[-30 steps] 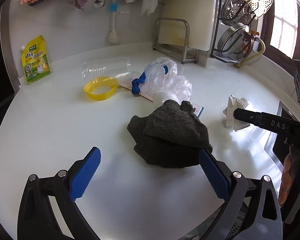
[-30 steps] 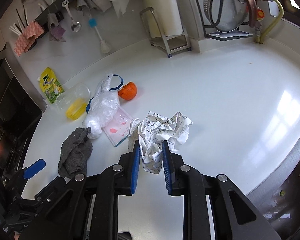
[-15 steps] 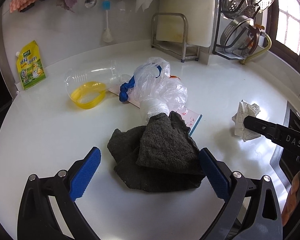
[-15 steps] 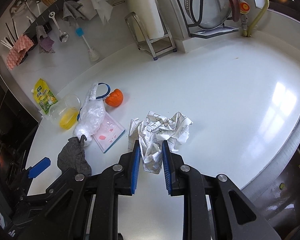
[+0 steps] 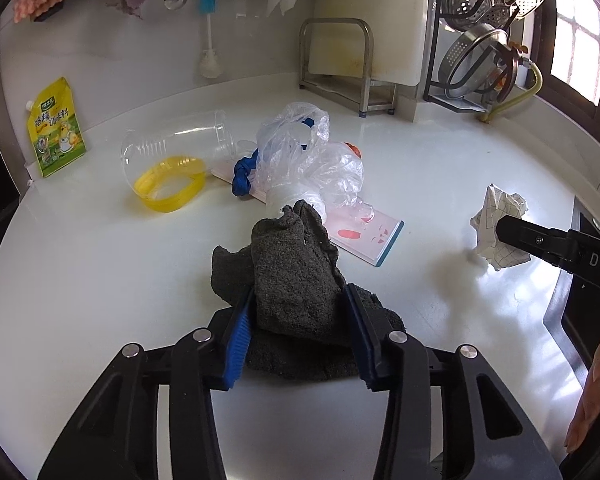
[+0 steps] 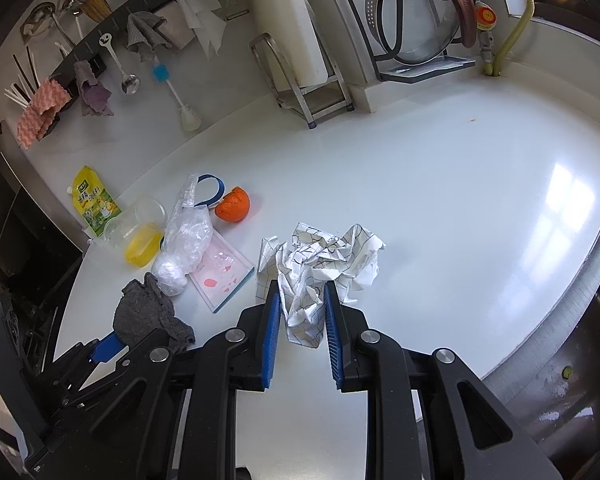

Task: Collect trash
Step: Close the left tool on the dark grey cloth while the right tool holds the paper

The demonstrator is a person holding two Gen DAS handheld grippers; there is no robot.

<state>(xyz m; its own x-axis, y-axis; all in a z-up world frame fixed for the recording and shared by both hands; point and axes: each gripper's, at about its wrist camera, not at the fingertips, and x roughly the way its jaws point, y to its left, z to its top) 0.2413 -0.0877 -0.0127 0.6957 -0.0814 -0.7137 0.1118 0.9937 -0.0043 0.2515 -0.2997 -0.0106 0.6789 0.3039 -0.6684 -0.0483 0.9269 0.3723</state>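
Observation:
My left gripper [image 5: 298, 316] is shut on a dark grey rag [image 5: 296, 280], which bunches up between the blue pads on the white counter [image 5: 80, 272]. The rag also shows in the right wrist view [image 6: 148, 312]. My right gripper [image 6: 302, 312] is shut on a crumpled ball of checked white paper [image 6: 320, 264], which also shows in the left wrist view [image 5: 496, 220]. More trash lies behind the rag: a clear plastic bag [image 5: 312, 160], a clear cup with a yellow rim [image 5: 172, 168], a pink card [image 5: 360, 236] and an orange peel [image 6: 233, 210].
A yellow pouch [image 5: 56, 132] leans on the back wall. A metal stand [image 5: 340, 64] holds a cutting board, and a rack of steamer pans [image 5: 484, 40] stands at the back right. The counter's metal edge [image 6: 560, 320] runs along the right.
My left gripper moved forward over the rag and closed on it. My right gripper kept its hold on the paper ball and lifted it slightly.

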